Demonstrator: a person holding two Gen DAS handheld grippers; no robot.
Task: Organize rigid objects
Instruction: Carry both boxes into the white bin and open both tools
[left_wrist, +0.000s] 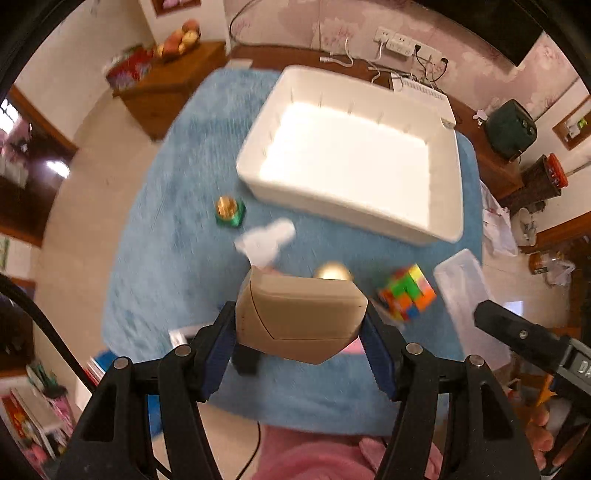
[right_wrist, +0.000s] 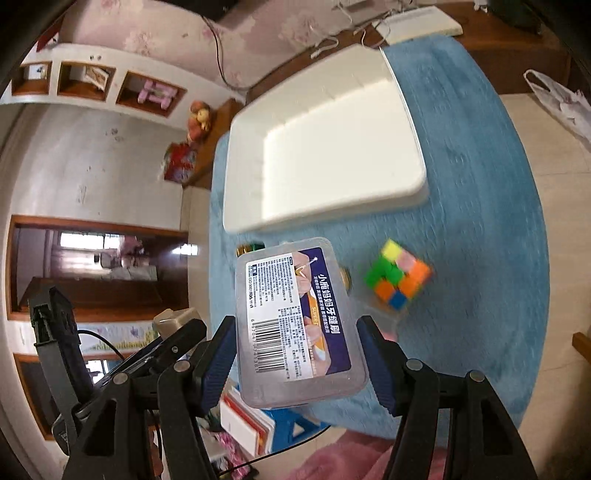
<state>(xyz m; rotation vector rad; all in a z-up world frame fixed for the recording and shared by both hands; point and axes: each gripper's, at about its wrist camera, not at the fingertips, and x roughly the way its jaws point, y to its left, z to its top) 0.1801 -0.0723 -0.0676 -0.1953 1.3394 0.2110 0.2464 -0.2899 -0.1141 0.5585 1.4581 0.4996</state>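
Observation:
My left gripper (left_wrist: 299, 328) is shut on a tan plastic box (left_wrist: 299, 317) and holds it above the blue cloth. My right gripper (right_wrist: 297, 354) is shut on a clear plastic case (right_wrist: 295, 321) with a printed label and barcode, held above the table's near edge; that case also shows at the right of the left wrist view (left_wrist: 461, 291). An empty white tray (left_wrist: 351, 155) sits at the far side; in the right wrist view it (right_wrist: 325, 206) lies ahead. A colourful puzzle cube (left_wrist: 408, 293) (right_wrist: 397, 280) lies on the cloth.
On the blue-covered round table (left_wrist: 166, 240) lie a green and gold spinning top (left_wrist: 229, 211), a small white bottle (left_wrist: 267, 240) and a gold round object (left_wrist: 332, 271) partly hidden behind the tan box. Wooden furniture and a power strip (left_wrist: 402, 40) stand beyond the table.

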